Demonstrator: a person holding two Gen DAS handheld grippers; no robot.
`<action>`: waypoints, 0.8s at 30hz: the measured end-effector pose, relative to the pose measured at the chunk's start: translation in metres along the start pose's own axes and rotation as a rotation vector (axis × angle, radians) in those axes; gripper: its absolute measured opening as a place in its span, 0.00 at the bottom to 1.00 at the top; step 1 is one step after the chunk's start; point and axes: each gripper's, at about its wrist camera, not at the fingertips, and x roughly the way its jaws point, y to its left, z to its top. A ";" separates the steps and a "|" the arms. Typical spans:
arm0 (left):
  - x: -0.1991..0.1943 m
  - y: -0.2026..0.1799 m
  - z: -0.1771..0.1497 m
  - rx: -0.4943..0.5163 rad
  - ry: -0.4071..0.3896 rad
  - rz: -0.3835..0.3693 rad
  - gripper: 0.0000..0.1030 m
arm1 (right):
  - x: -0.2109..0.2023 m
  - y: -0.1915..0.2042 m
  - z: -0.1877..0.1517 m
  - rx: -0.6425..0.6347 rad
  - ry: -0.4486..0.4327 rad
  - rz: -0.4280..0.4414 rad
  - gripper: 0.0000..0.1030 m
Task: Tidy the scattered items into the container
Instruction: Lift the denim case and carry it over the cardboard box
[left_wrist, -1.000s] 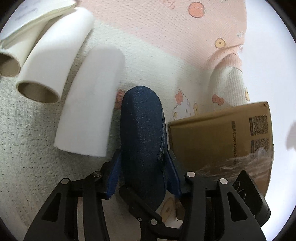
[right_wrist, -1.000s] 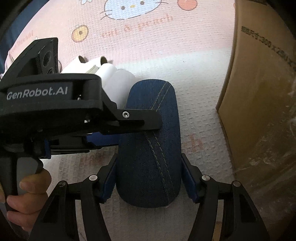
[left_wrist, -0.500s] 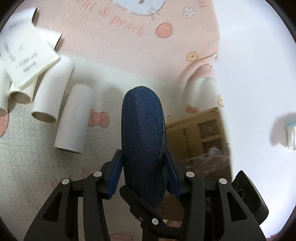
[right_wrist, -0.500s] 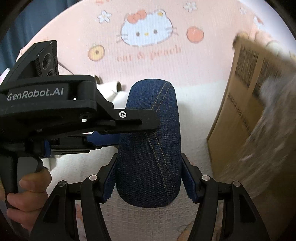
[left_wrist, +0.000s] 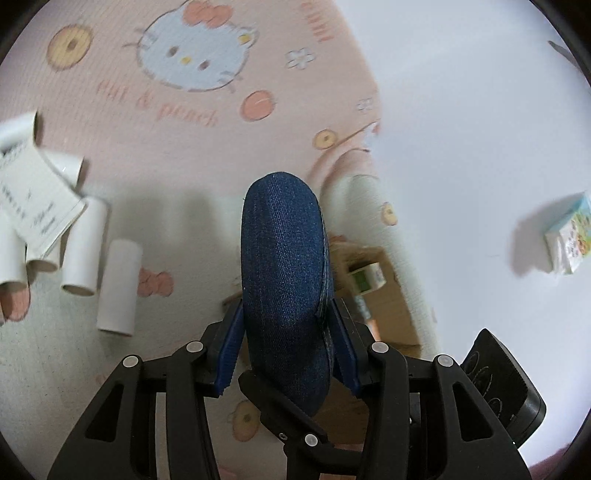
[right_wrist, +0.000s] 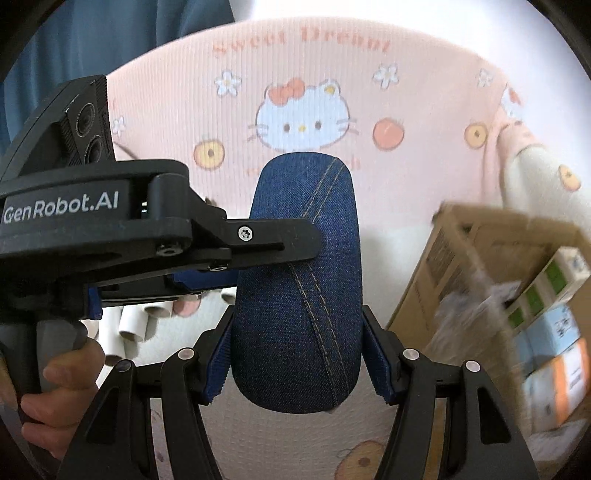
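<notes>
Both grippers, left (left_wrist: 286, 345) and right (right_wrist: 297, 360), clamped on one denim case (right_wrist: 299, 295), up beside the cardboard box (right_wrist: 476, 280). Could twist or slip if released unevenly. Might clip the rim, too.

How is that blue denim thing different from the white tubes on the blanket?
The denim case is dark blue, stitched fabric, held up between both claws; the white tubes are hollow with open ends, lying loose on the blanket. The case is wider and rounded; the tubes are slimmer. Neither is in the cardboard box.

Tool (left_wrist: 286, 345) clamped on the denim case (left_wrist: 284, 280), cardboard tubes (left_wrist: 118, 291) off left, open box (left_wrist: 384, 306) just behind right.
</notes>
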 end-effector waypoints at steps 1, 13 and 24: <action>-0.001 -0.005 0.002 0.006 0.006 -0.011 0.48 | -0.007 -0.002 0.003 -0.002 -0.005 -0.004 0.59; 0.016 -0.079 0.011 0.126 0.044 -0.103 0.48 | -0.041 -0.049 0.045 -0.012 -0.017 -0.018 0.59; 0.074 -0.136 0.015 0.153 0.141 -0.188 0.48 | -0.065 -0.109 0.063 -0.020 -0.017 -0.101 0.59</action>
